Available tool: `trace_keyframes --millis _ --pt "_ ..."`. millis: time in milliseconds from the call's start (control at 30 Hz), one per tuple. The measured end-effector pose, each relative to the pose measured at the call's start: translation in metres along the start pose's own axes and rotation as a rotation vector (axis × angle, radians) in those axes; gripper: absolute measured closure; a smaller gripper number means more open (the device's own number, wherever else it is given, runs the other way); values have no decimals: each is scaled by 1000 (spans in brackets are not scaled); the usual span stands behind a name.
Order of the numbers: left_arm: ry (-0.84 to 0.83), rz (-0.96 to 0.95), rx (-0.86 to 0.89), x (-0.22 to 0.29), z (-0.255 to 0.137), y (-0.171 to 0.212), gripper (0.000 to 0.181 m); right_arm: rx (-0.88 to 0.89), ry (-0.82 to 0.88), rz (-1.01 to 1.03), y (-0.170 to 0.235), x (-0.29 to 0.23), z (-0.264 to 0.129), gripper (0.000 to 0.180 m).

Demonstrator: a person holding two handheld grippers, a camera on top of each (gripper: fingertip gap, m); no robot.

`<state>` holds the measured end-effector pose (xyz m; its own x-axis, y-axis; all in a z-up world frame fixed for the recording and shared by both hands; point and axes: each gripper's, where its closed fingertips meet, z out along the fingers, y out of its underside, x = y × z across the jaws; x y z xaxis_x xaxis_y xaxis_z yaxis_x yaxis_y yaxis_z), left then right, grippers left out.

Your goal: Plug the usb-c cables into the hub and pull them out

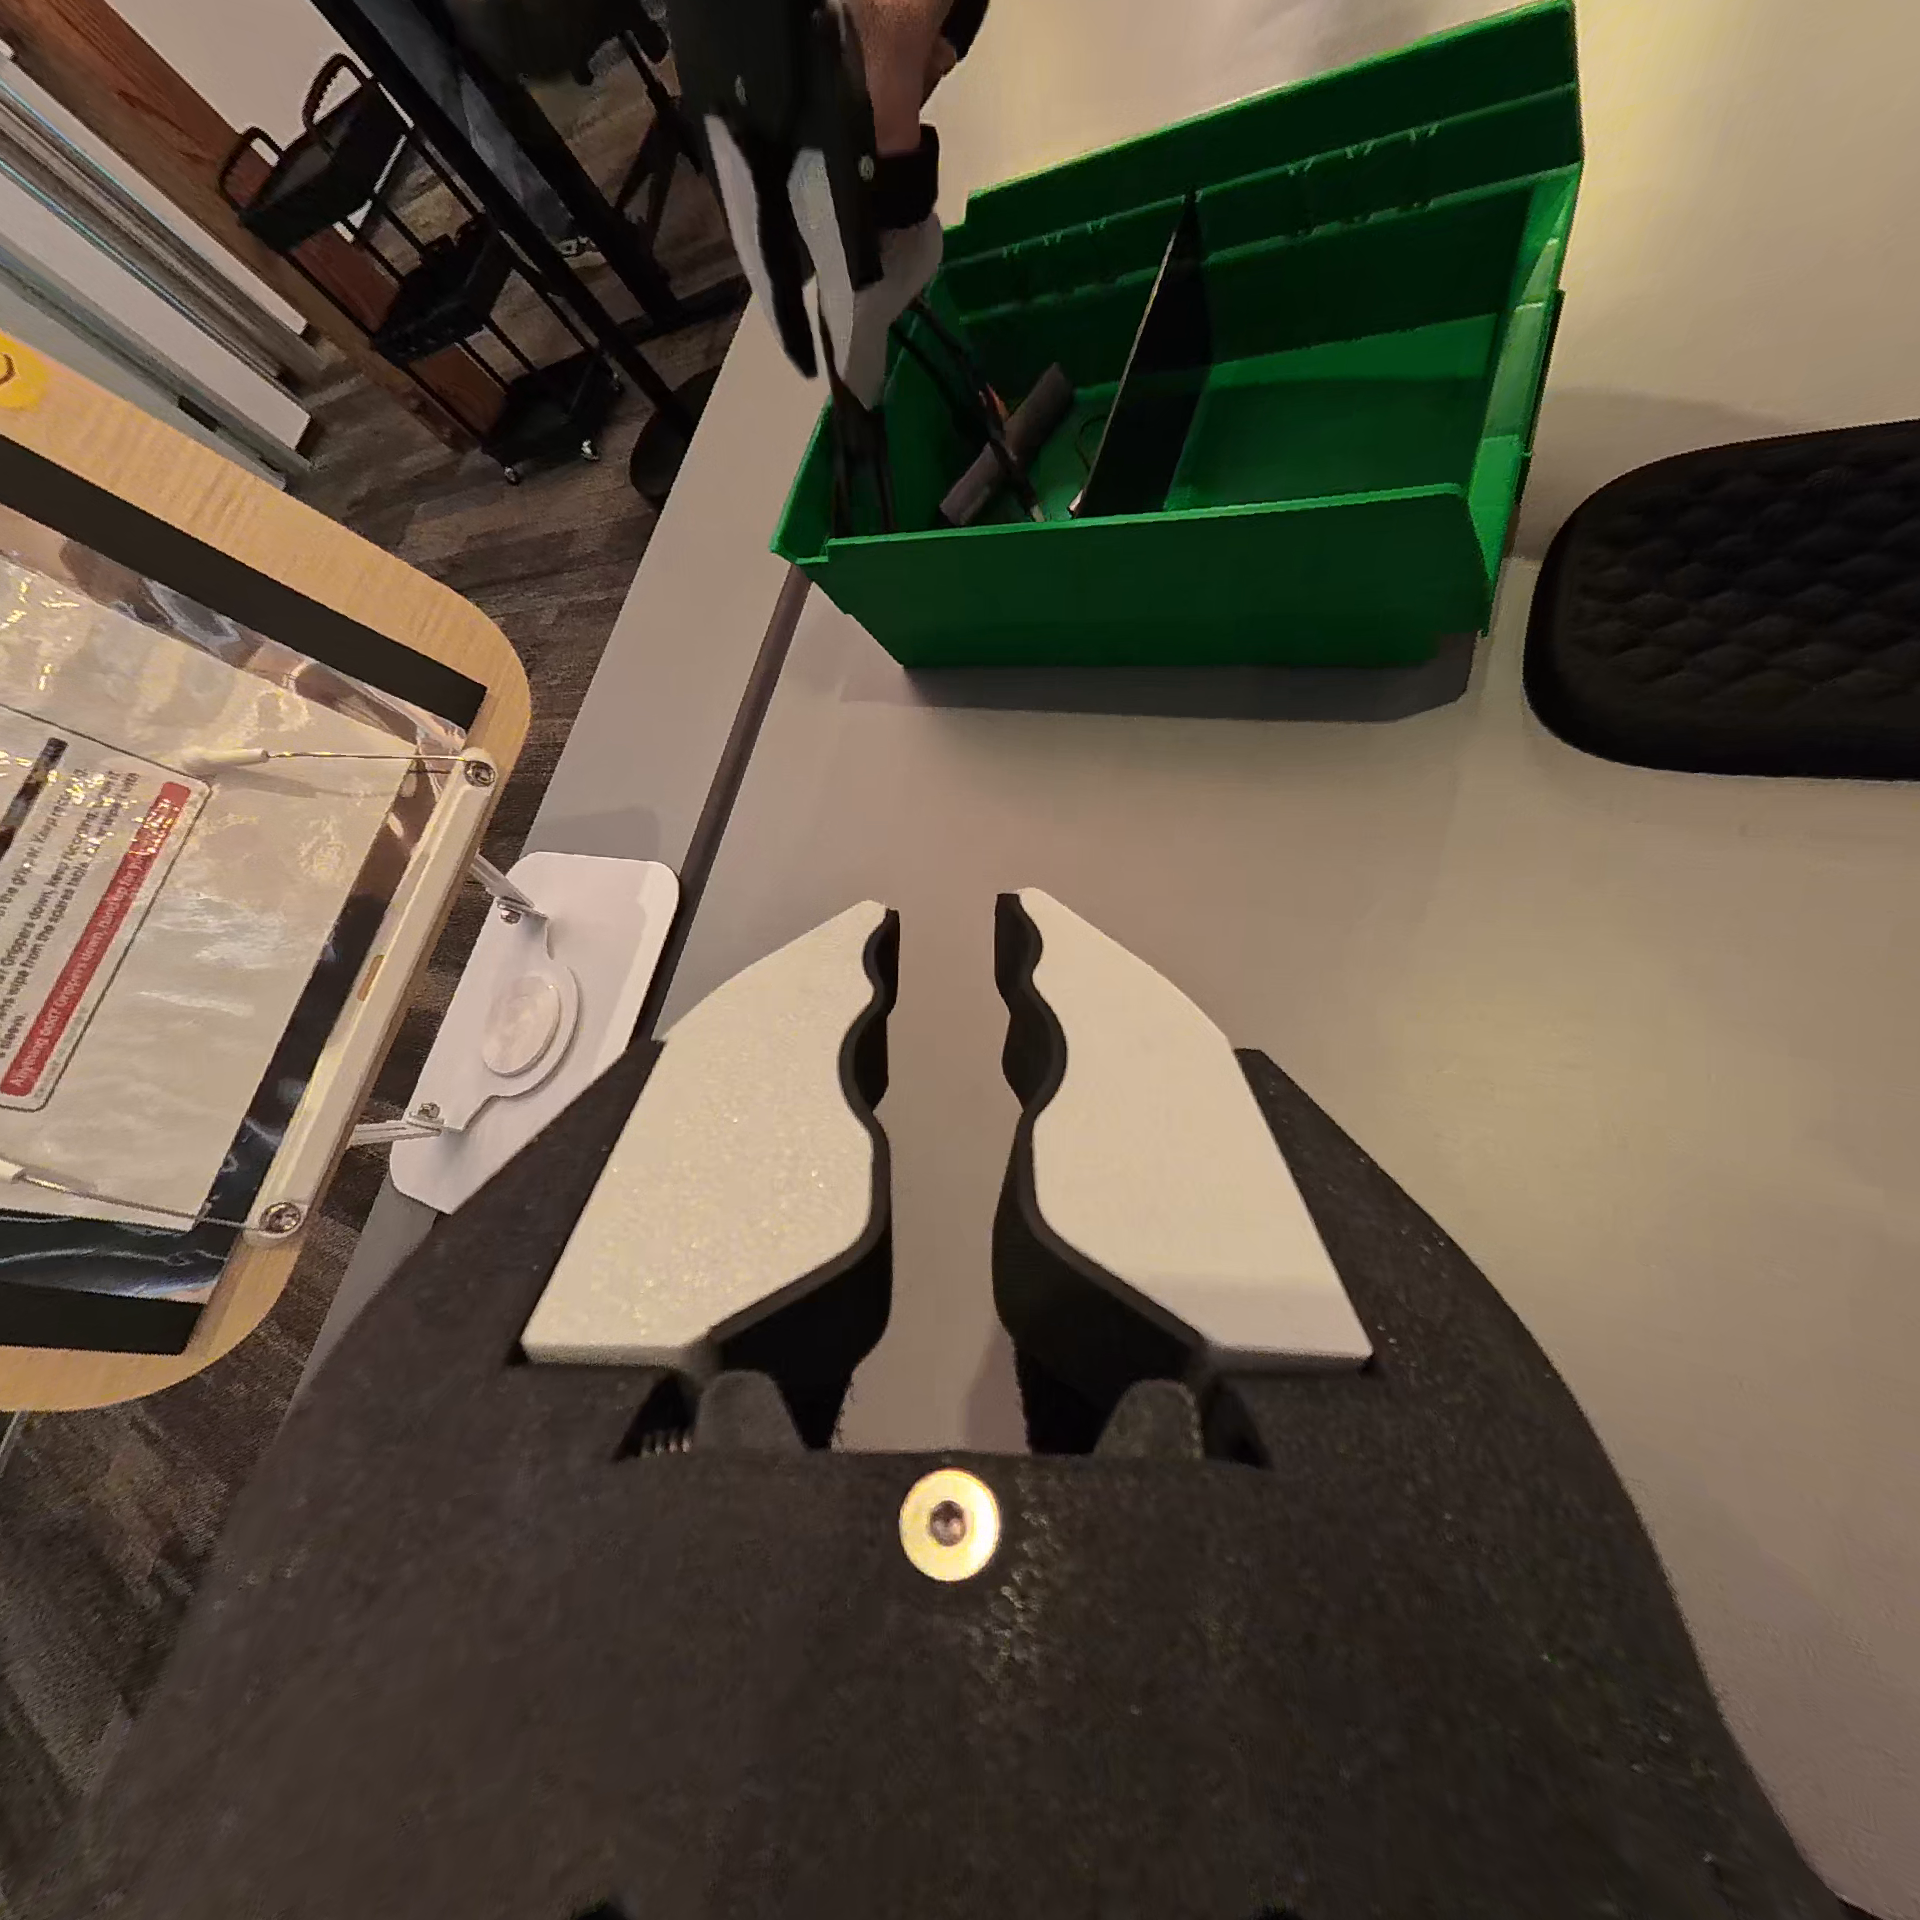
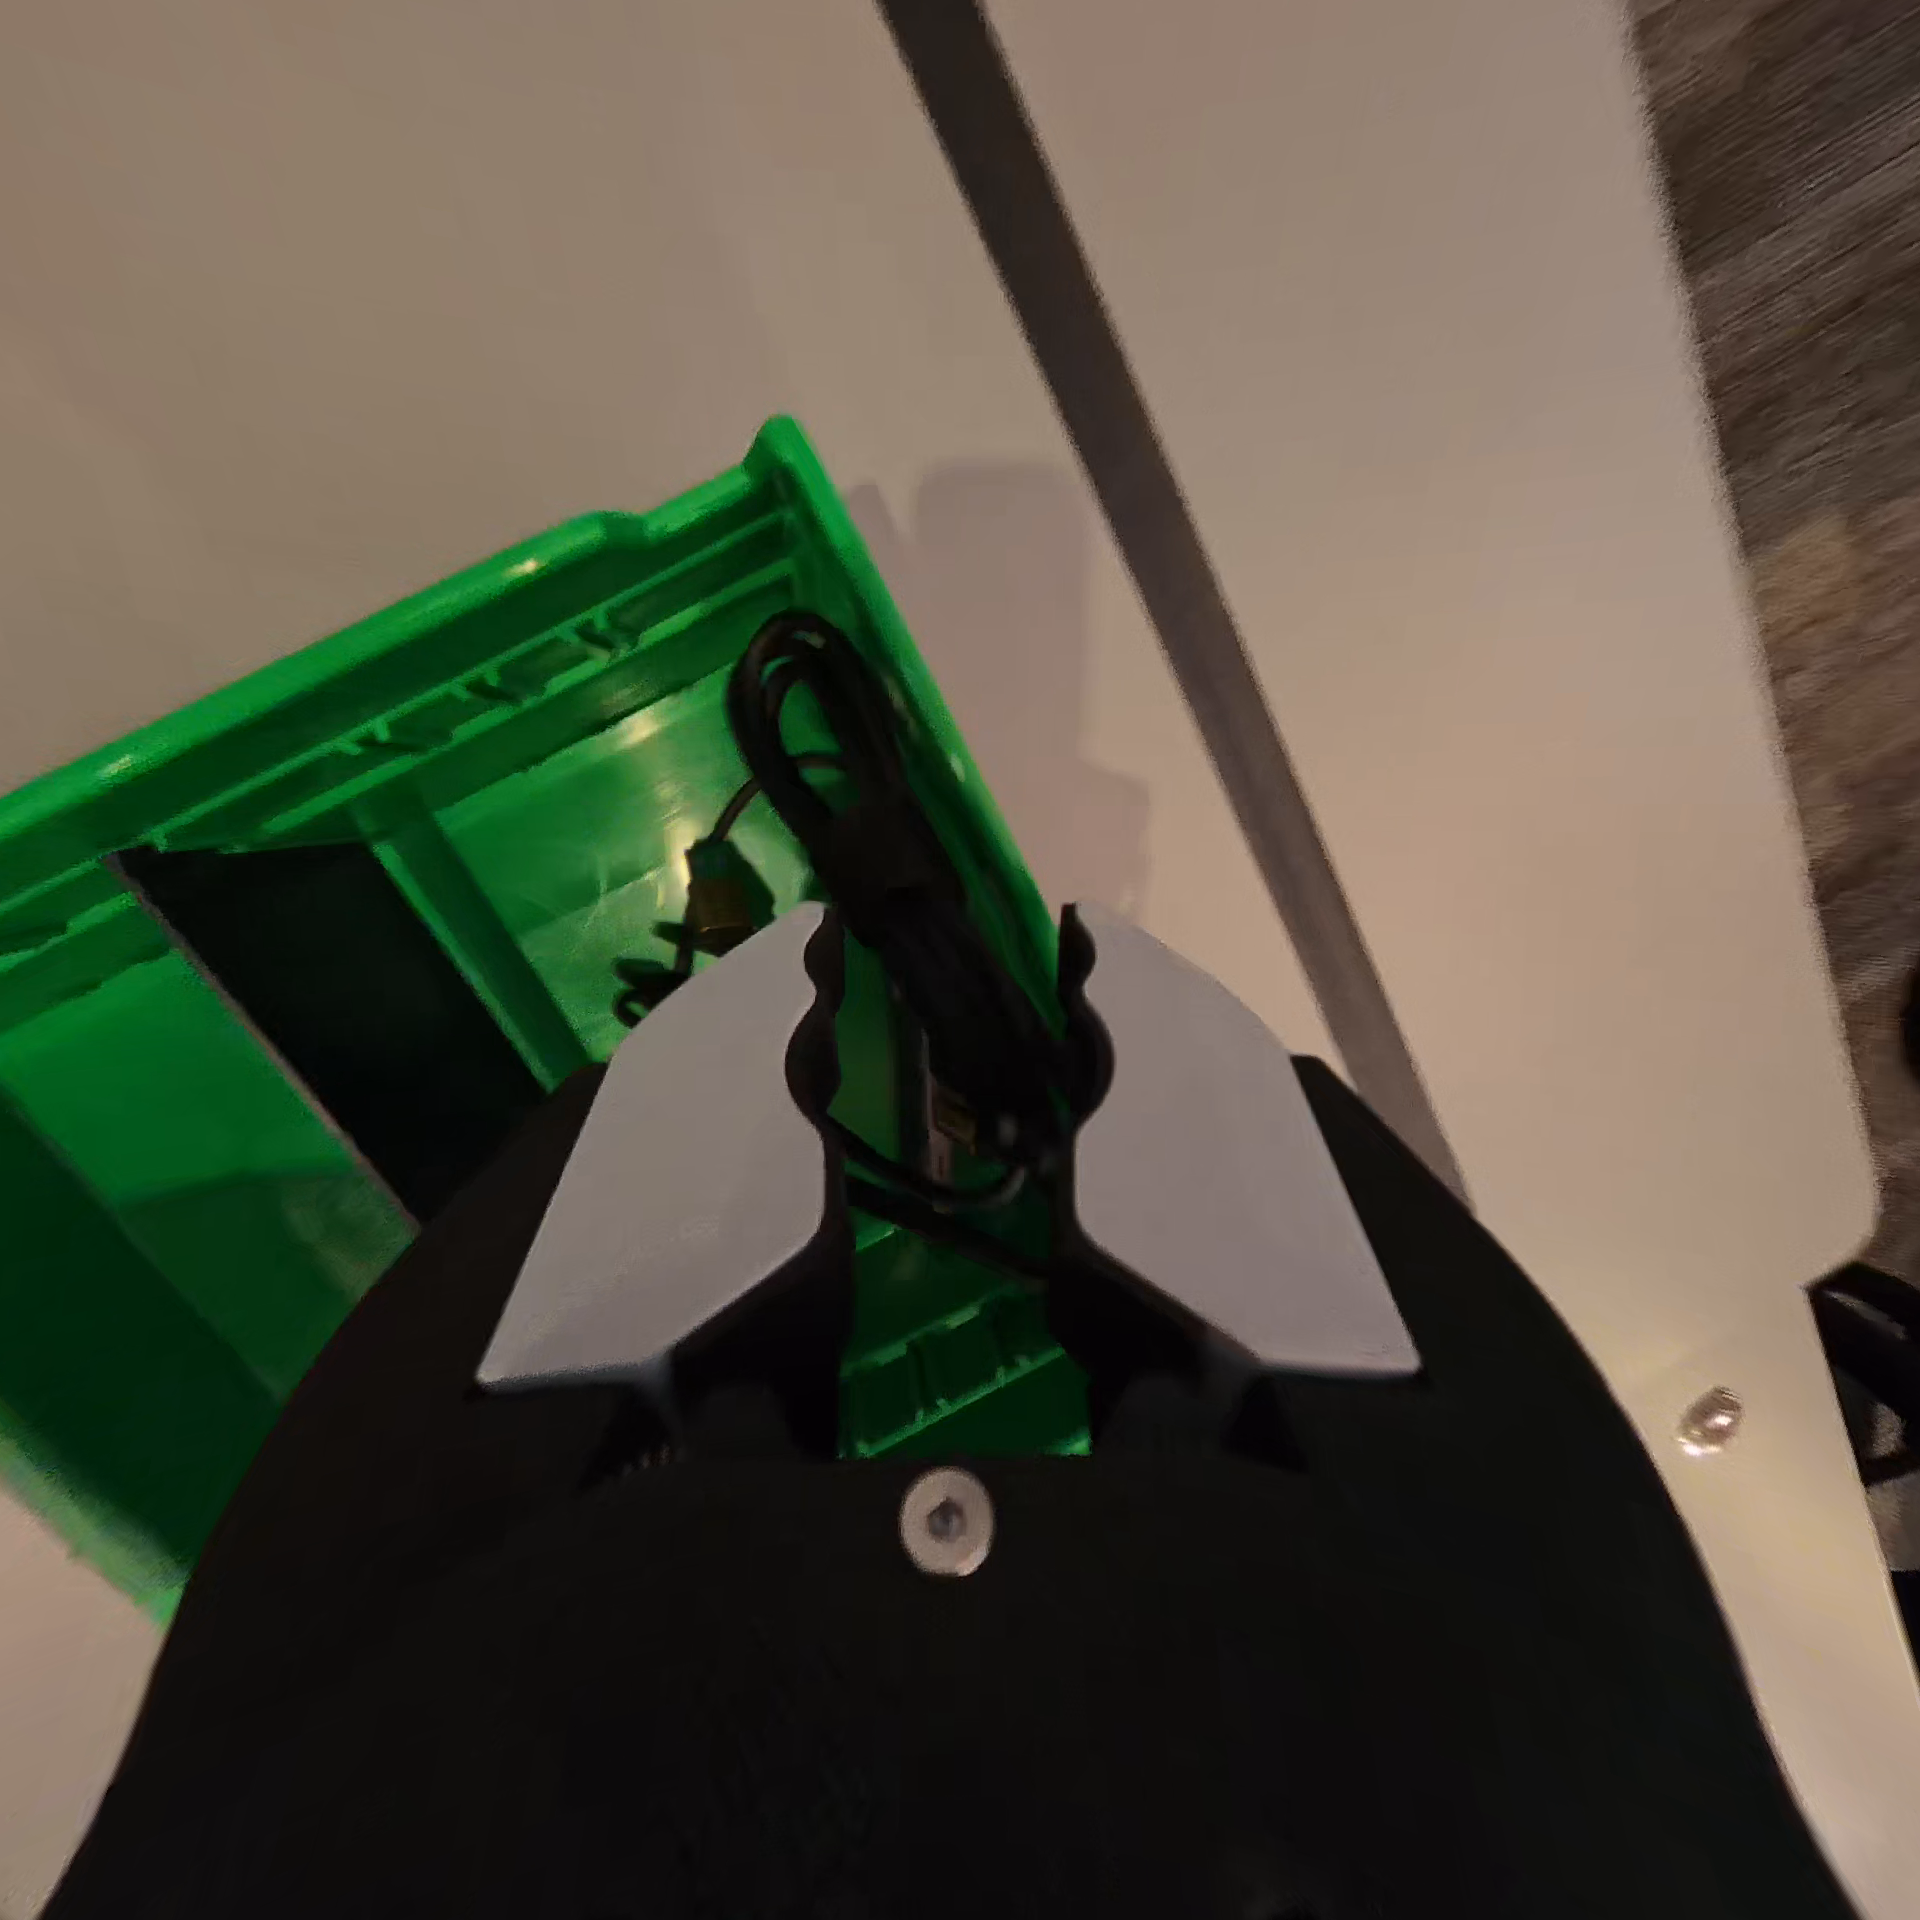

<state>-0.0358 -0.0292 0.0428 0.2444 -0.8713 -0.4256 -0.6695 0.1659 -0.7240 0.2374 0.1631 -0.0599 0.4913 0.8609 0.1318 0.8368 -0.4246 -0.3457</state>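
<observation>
Right gripper [image 2: 945, 925] over cable [image 2: 894, 883], green bin [image 2: 312, 727]

Left tongs [image 1: 945, 909]: held low and level, pointing forward, the two pale fingers [image 1: 727, 1164] parted by a narrow gap with nothing between them; the black inner pads show wavy edges.

Right tongs [image 2: 945, 920]: angled steeply downward, fingers [image 2: 1226, 1143] spread wider than the left pair, a black coiled cable [image 2: 883, 883] lying in the gap between the tips; whether the pads press on it cannot be told.

In the left wrist view the right tongs [image 1: 831, 343] appear farther off, tips down, with part of the person's hand [image 1: 894, 62] above them.
</observation>
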Motion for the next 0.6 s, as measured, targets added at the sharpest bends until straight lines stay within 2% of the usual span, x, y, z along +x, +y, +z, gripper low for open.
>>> trace_keyframes --millis 67,133,233,333,400,467,533,600 --pt "-4 -7 7 -2 -3 -1 165 108 59 -4 -10 4 -18 132" --pt "-9 -15 29 -5 -8 -3 165 239 186 20 -22 16 -47 121" --pt "-34 -30 57 -12 -18 -5 164 483 354 71 -38 16 -109 122" --pt "-82 -67 84 -26 -32 -3 163 812 513 183 -50 -10 -182 121" --pt "-131 -118 105 -41 -46 0 163 998 615 256 -47 -39 -221 112" --pt "-174 -190 130 -55 -64 6 163 1180 730 322 -42 -65 -254 119" --pt "-248 -266 144 -72 -86 16 163 1289 757 380 -42 -83 -270 131" --pt "-347 -333 126 -89 -113 35 160 1330 712 473 -45 -94 -267 129"
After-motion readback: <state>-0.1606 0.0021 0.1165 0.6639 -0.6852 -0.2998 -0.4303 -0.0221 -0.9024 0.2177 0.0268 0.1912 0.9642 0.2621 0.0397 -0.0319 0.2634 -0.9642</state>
